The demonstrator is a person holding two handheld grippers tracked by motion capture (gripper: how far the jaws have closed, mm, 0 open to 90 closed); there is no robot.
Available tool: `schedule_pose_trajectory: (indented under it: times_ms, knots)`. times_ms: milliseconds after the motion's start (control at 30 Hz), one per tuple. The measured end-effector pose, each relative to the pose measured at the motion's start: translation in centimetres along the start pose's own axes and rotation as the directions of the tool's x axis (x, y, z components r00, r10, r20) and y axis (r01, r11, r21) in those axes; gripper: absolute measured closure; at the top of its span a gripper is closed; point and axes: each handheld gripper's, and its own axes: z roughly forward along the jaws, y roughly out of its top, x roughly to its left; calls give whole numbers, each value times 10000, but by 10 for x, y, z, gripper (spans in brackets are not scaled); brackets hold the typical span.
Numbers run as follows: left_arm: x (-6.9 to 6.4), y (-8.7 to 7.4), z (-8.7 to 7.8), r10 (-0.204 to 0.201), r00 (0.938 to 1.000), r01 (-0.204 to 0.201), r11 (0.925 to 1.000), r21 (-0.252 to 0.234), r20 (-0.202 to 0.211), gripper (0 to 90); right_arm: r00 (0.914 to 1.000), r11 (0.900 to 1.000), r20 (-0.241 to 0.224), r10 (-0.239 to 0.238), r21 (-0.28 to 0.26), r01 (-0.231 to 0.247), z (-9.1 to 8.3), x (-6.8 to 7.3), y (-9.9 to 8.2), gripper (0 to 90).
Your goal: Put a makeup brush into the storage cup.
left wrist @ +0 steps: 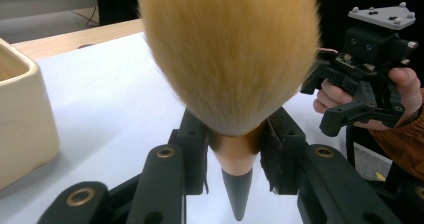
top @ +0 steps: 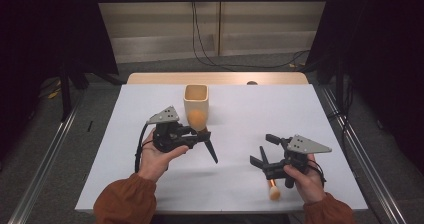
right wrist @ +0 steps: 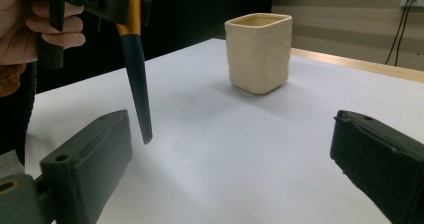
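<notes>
Brush (left wrist: 227, 54) clamped in left gripper (top: 197, 136) at the gold ferrule, bristles up, dark handle tip angled down toward the table (top: 240, 184) without touching it; it hangs just in front of the cup (top: 195, 100). Right gripper (top: 265, 156) stands well right of the cup, jaws wide apart, nothing between them. A second brush (top: 273, 190) lies on the table under the right hand. Risks, as judged: grip sits on a smooth tapered ferrule, so the brush may pivot or slide out when tilted; the handle tip could catch the cup rim on insertion and tip the cup, which stands free.
</notes>
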Motion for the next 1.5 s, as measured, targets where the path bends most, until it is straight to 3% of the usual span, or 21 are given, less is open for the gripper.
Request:
schedule_pose_trajectory:
  times_ms: [233,467,833,1100,1233,1500]
  knots:
    - [7,9,-7,120,9996,-111,9994,323,-263,663,9991,10000,424,-36,-91,40,-14,-5,-3,25]
    - [16,14,-13,-7,9987,21,9996,274,-506,663,9961,9997,874,-149,-195,167,-25,-8,-5,23]
    - [28,23,-20,71,9949,-41,9995,301,-1006,662,9935,9999,1141,-62,-111,75,-36,-9,-11,23]
    - [34,39,-28,147,9891,-179,9996,-202,-1464,662,9913,9999,1313,87,-155,-68,-45,-9,-17,18]
    - [41,46,-33,-80,9853,-71,9961,-877,-1705,663,9909,9998,1346,88,-170,-66,-48,-8,-18,16]
    - [50,61,-32,73,9757,-348,9919,-1221,-2188,663,9918,9999,1275,95,-90,-84,-47,-9,-19,16]
